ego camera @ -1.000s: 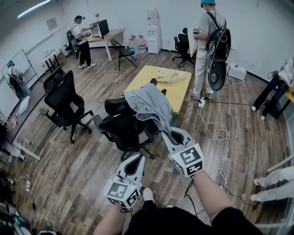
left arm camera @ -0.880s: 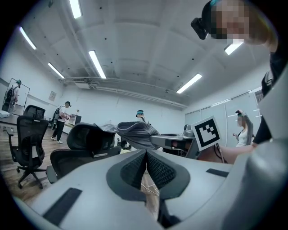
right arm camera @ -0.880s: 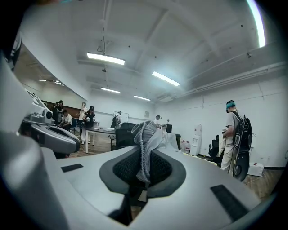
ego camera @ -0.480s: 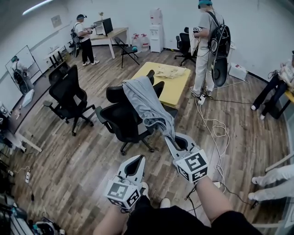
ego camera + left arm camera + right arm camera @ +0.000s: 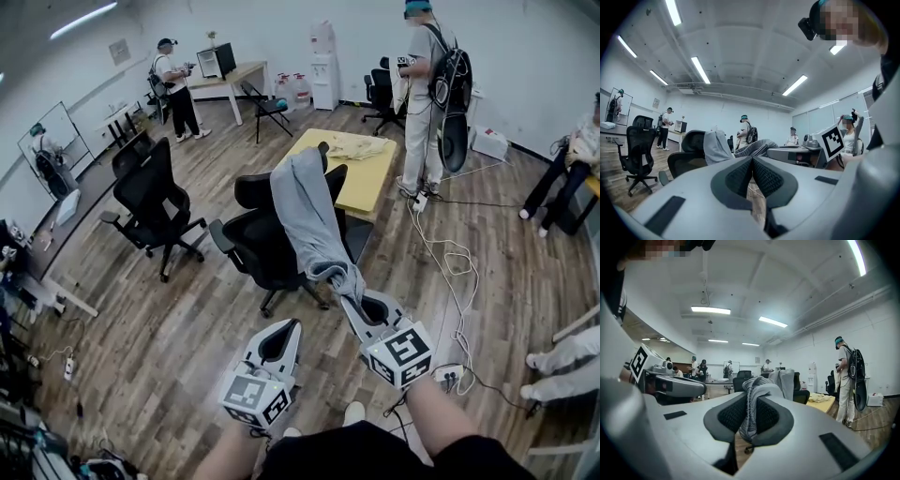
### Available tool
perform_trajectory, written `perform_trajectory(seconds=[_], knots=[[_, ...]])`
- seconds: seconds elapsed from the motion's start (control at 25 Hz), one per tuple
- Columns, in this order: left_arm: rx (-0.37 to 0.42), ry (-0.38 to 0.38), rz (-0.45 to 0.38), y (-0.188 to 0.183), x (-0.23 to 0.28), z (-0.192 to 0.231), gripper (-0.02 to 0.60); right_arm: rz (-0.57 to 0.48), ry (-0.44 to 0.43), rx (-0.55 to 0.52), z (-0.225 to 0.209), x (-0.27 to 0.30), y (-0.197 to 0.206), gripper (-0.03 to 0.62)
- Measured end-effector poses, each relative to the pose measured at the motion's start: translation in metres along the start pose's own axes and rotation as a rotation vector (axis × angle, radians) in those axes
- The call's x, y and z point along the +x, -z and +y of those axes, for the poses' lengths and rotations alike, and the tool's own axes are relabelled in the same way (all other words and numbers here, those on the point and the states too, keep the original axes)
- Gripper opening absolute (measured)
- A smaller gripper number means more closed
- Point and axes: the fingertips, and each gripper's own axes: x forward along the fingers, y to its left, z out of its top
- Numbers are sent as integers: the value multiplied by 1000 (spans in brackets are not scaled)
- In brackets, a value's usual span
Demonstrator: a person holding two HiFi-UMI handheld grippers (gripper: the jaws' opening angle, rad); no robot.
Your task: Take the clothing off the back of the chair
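A grey garment (image 5: 307, 214) hangs over the back of a black office chair (image 5: 262, 247) and stretches in a taut band down to my right gripper (image 5: 353, 298), which is shut on its lower end. In the right gripper view the grey cloth (image 5: 751, 413) is pinched between the pads, with the rest of the garment (image 5: 783, 380) still draped on the chair top. My left gripper (image 5: 284, 328) is lower left of the chair, shut with nothing between its pads (image 5: 751, 171). The left gripper view shows the garment (image 5: 714, 146) on the chair ahead.
A yellow table (image 5: 352, 172) with a beige cloth (image 5: 354, 146) stands behind the chair. Another black chair (image 5: 157, 208) is to the left. A person with a backpack (image 5: 427, 94) stands right of the table; cables (image 5: 450, 272) and a power strip (image 5: 448, 376) lie on the floor.
Both grippers have drawn back from the chair. The garment, bunched over the chair back before, is now pulled out into a long taut strip toward my right gripper.
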Motion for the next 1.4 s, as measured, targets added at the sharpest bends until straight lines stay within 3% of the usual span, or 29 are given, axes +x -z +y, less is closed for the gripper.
perform_trajectory(seconds=[0.4, 0.6, 0.92, 1.4], knots=[[-10, 72, 24, 19, -83, 59, 18, 72, 113, 141, 84, 20, 48, 38], [-22, 128, 24, 24, -114, 67, 18, 64, 147, 201, 125, 8, 59, 38], [-38, 193, 37, 41, -148, 79, 18, 27, 183, 194, 173, 8, 50, 38], [-48, 188, 11, 35, -166, 91, 18, 19, 173, 159, 200, 16, 35, 38]])
